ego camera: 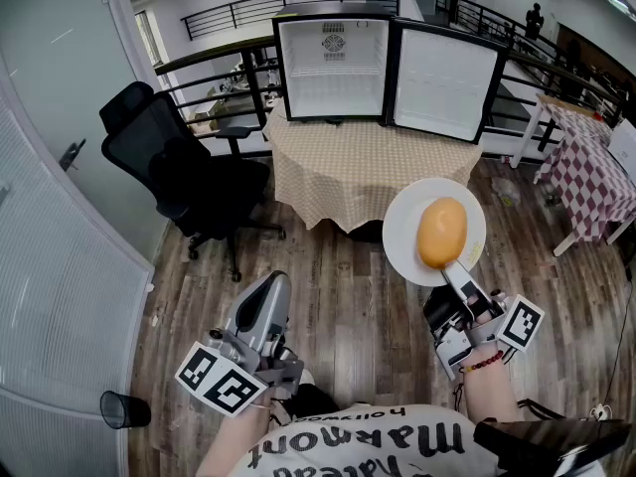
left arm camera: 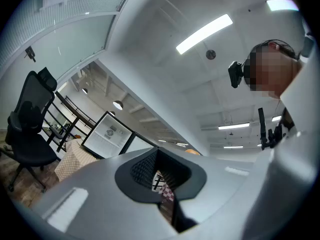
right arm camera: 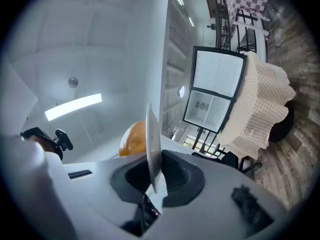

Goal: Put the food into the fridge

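Two grippers show at the bottom of the head view, one in each hand. Right gripper has its jaws pinching the near rim of a white plate, which it holds up in the air roughly level. An orange-yellow oval food item lies on the plate, toward the middle and right. In the right gripper view the plate runs edge-on between the jaws of the right gripper, with the food on one side of it.

Left gripper is held low on the left over the wood floor. Its jaws are pressed together with nothing between them. The left gripper view confirms this: the left gripper has its dark pads meeting, with only a thin slit of background showing through.

Fridge stands on a round counter covered with a beige checked cloth. Its door is swung wide open to the right and the white interior is lit. The fridge also shows in the left gripper view and in the right gripper view.

Plate and food are on the near side of the counter, over its front edge in the head view and well apart from the fridge opening. The food is not in the fridge yet.

Black office chair stands left of the counter. Black cup sits on the floor at lower left.
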### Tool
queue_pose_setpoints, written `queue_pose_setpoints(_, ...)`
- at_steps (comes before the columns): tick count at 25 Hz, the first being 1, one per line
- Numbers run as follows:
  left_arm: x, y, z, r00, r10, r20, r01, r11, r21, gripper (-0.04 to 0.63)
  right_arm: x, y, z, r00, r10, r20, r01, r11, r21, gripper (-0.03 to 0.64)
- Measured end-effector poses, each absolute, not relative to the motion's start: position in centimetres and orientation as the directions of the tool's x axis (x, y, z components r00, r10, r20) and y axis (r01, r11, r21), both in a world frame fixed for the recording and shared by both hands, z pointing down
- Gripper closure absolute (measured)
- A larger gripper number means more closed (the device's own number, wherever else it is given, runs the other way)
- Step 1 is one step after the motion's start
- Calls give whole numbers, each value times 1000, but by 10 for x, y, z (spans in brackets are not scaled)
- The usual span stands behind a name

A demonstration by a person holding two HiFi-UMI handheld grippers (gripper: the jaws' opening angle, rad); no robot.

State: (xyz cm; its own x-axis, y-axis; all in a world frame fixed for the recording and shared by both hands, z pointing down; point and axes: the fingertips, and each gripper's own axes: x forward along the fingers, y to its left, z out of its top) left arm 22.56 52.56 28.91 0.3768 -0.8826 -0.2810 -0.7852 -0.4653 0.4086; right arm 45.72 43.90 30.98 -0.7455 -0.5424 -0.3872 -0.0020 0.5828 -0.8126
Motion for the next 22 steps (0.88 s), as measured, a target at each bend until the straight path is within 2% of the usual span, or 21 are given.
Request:
queue_pose_setpoints(15, 229, 518, 289, 397, -878, -267, -802, -473, 364, 592, 455, 436, 313, -759, -549, -350, -57, 592, -804, 586)
queue_pose_setpoints(22, 182, 453, 280, 444, -846, -295, -774, -528, 351, 592, 413, 387, 308, -723, -589, -362, -71, 585, -808, 588)
